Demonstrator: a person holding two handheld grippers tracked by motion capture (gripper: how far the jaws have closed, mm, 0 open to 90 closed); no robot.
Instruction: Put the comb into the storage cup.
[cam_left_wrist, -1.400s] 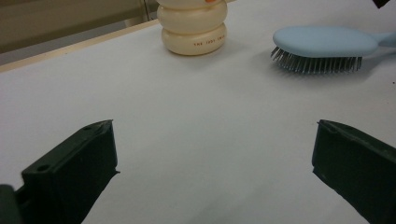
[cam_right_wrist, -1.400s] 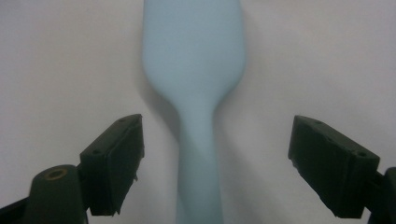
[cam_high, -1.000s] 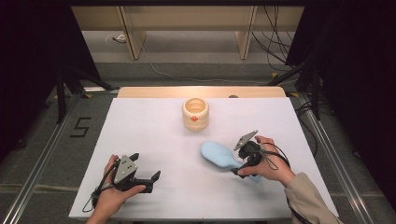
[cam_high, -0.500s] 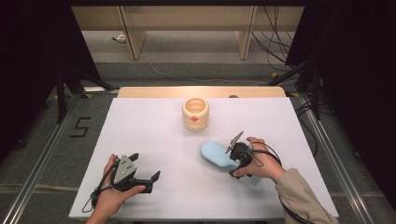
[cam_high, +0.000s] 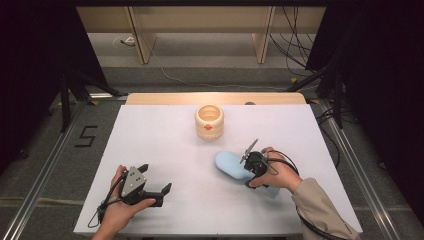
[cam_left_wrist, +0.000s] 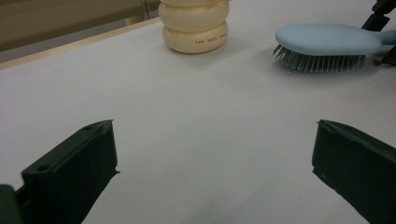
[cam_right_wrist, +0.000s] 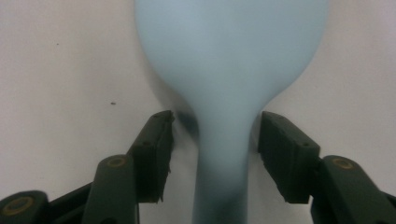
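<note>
Hairbrush (cam_high: 231, 165), pale blue, bristles down on the white worktop (cam_high: 165, 150), lying at about 4 o'clock from the worktop's centre, head toward 10 o'clock and handle running back under the right hand (cam_high: 277, 172). Cream ringed jar (cam_high: 209, 121) upright at 12 o'clock, well apart from the brush.

Right tongs (cam_right_wrist: 212, 140) straddling the brush's neck just below the head, jaws part open with a narrow gap left on either side, so not yet gripping. Left tongs (cam_left_wrist: 212, 168) spread wide and holding nothing, resting low at 7 o'clock, pointed across the worktop toward jar and brush.

Step in hand, most likely: closing on the neck for a pick-up. To do it well: keep both jaws level with the handle's midline, centred so that each side meets at the same instant and neither nudges the brush sideways. Better to squeeze slowly, since the smooth, tapering plastic may slide out toward the thinner end. Worth staying close to the head, where the weight sits, to limit drooping once lifted. Lift straight up first, clearing the bristles before any swing toward 12 o'clock.
</note>
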